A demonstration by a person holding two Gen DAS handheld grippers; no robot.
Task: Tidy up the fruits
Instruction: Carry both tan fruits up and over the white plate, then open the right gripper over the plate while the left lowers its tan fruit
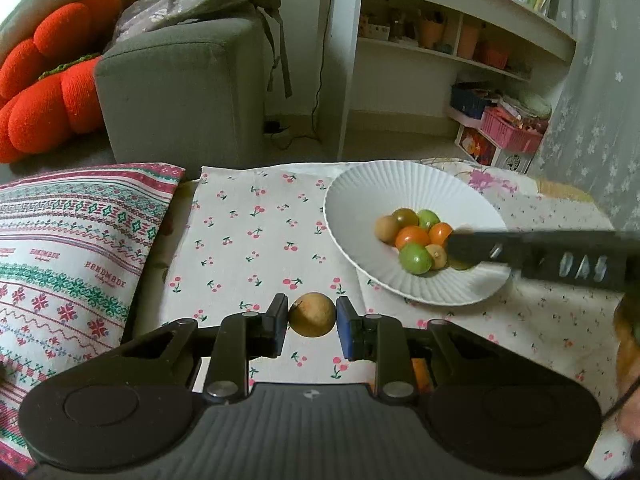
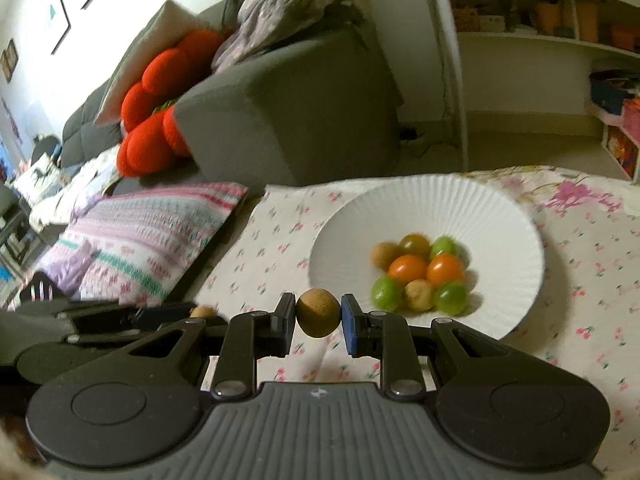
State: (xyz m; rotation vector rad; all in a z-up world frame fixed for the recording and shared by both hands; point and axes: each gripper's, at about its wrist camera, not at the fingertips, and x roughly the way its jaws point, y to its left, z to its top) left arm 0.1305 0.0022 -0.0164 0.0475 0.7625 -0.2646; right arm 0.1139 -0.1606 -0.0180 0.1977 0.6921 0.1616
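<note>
Here, on the cherry-print cloth [image 1: 256,224], the white plate [image 1: 360,184] at centre right holds small fruits [image 2: 420,272]. Low at centre, each claw, left claw [image 1: 312,326] and right claw [image 2: 318,322], is clenched on a brown fruit: [image 1: 312,315] and [image 2: 318,312].

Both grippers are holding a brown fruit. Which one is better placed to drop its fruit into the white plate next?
Right. The right gripper holds its brown fruit close beside the white plate, near its rim. The left gripper holds its own fruit over the cherry-print cloth, farther off.
</note>
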